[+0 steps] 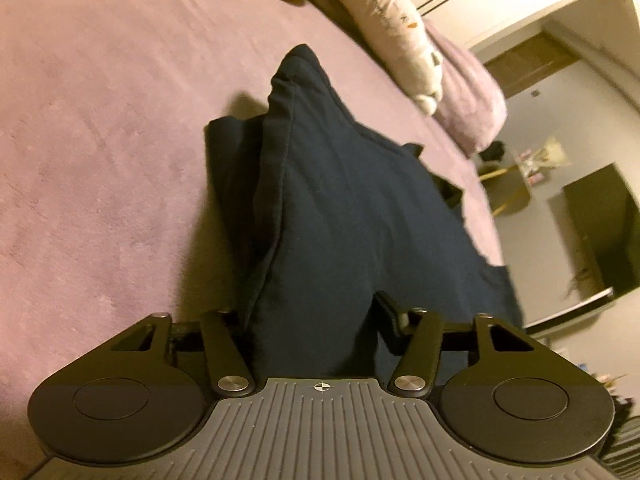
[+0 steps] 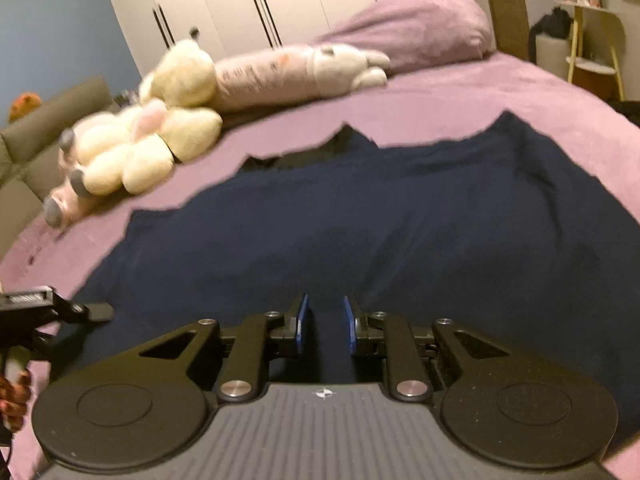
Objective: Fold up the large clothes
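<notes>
**Navy garment spread on bed, both grippers at its near edge**

Garment (image 2: pixel 360 216): dark navy, laid across the purple bed (image 2: pixel 460 92). Far edge uneven, with two raised corners. In the left wrist view, bunched into a raised fold with a visible hem seam (image 1: pixel 286 132) running away from the camera.

Left gripper (image 1: pixel 316 320): positioned at the near end of the garment's raised fold. Cloth fills the space between the fingers and hides the left finger; only part of the right finger (image 1: pixel 390 314) visible beside the cloth. Pad contact not visible, so cannot tell whether pinching or merely straddling the fold. Seen from the right wrist view as a black tool (image 2: pixel 60 312) at the garment's left edge, held by a hand (image 2: pixel 14 396).

Right gripper (image 2: pixel 325 326): low over the near edge of the garment, pointing across it. Blue pads (image 2: pixel 303 322) set close together, a narrow gap remaining. Navy cloth visible in that gap; cannot tell whether the pads press on it.

Beyond the garment's far edge:
- Cream plush toy (image 2: pixel 148 148), to the far left of the garment, lying on the bed.
- Long pale plush (image 2: pixel 296 68), behind the cream toy, stretched along the bed.
- Purple pillow (image 2: pixel 416 28), past the garment's far right corner.
- White wardrobe doors (image 2: pixel 256 0), behind the bed.

Image slightly blurred in both views.
</notes>
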{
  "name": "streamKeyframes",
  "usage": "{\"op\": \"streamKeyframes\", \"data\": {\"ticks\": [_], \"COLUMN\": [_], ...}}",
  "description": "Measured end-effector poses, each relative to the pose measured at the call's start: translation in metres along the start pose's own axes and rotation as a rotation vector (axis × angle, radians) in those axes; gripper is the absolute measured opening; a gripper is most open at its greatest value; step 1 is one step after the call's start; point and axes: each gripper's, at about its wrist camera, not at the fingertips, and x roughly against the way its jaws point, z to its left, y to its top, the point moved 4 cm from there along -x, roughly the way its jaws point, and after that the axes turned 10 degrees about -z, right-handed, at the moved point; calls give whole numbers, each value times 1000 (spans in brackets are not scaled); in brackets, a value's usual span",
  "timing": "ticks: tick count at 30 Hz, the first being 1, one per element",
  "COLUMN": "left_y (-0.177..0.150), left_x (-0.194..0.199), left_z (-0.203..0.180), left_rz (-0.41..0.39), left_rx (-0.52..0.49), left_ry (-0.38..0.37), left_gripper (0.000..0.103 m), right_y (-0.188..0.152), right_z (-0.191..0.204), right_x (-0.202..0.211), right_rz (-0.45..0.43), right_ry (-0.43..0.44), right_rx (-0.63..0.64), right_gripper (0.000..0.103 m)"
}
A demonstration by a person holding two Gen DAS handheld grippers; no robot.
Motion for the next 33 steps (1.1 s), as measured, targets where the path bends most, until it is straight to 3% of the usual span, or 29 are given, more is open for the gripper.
{"op": "streamKeyframes", "data": {"ticks": [4,10,15,20,23,26,31,33], "left_y": [1,-4,-2,4,10,17,22,23], "left_x": [-1,-11,-12,-3,5,12,16,19], "left_z": [16,13,9,-4,-18,-36,-67,-83], "left_rz": [4,6,10,10,6,5,7,5], "left_rx": [108,71,53,22,-6,-25,-53,-39], "left_ry": [-36,-2,3,-4,-15,-19,-9,-36], "left_gripper": [61,73,59,44,42,41,40,39], "right_y": [-1,1,9,6,-2,2,17,6], "right_z": [7,13,3,4,8,4,19,22], "right_x": [-1,0,5,5,-4,-8,19,6], "right_rz": [14,21,6,14,39,58,-99,-30], "right_ry": [-29,-61,-110,-86,-97,-93,-12,9], "right_rx": [64,96,48,53,108,62,55,39], "right_gripper": [19,19,19,19,19,17,15,15]}}
